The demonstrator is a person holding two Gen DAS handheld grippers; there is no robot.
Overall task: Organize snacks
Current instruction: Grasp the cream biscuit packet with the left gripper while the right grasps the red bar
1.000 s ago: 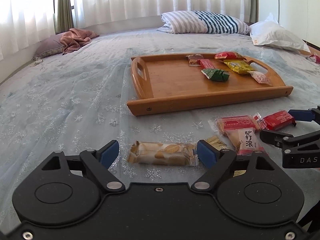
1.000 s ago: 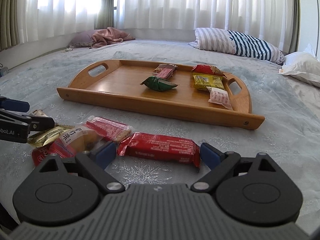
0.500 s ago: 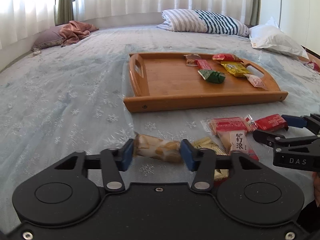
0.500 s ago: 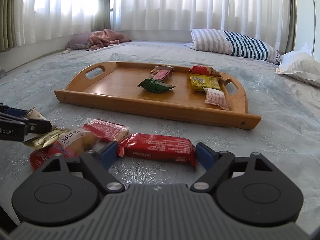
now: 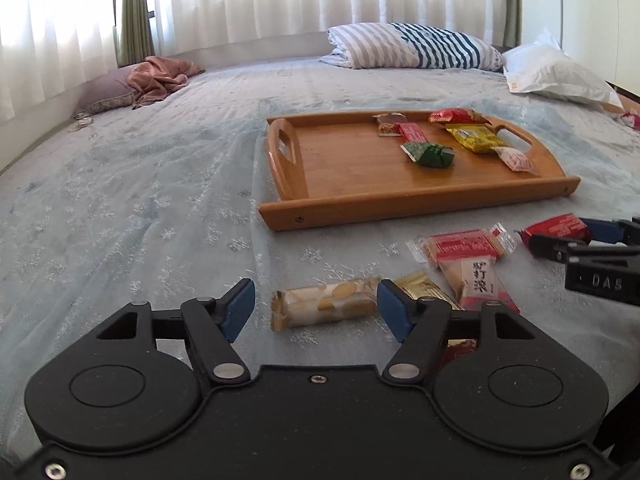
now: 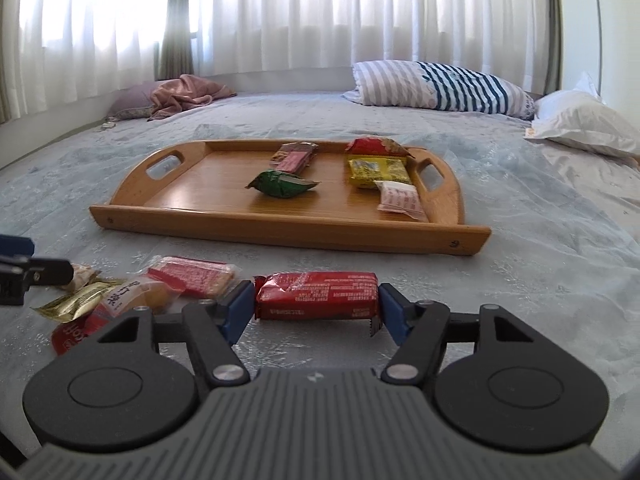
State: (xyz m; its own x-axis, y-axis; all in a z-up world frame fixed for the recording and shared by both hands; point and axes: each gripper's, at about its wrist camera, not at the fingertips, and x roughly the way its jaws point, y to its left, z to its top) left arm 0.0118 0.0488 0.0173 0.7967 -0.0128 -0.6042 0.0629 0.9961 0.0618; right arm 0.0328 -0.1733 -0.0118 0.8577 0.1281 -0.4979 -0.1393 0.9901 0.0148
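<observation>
A: Left first?
B: The left gripper (image 5: 312, 306) has just reopened; its jaws stand apart around the biscuit pack (image 5: 325, 307) on the bed (image 5: 140, 208).
A: Right?
B: The right gripper's (image 6: 316, 307) jaws, just closing, pinch the red bar (image 6: 317, 295). I'd say lift it next to the tray (image 6: 256, 222).

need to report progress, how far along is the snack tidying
Done: several snacks on the tray. In hand: right gripper's jaws have just been closing on the red bar; left gripper's, just opening, straddle the biscuit pack. Left: both, plus the pile between them.
</observation>
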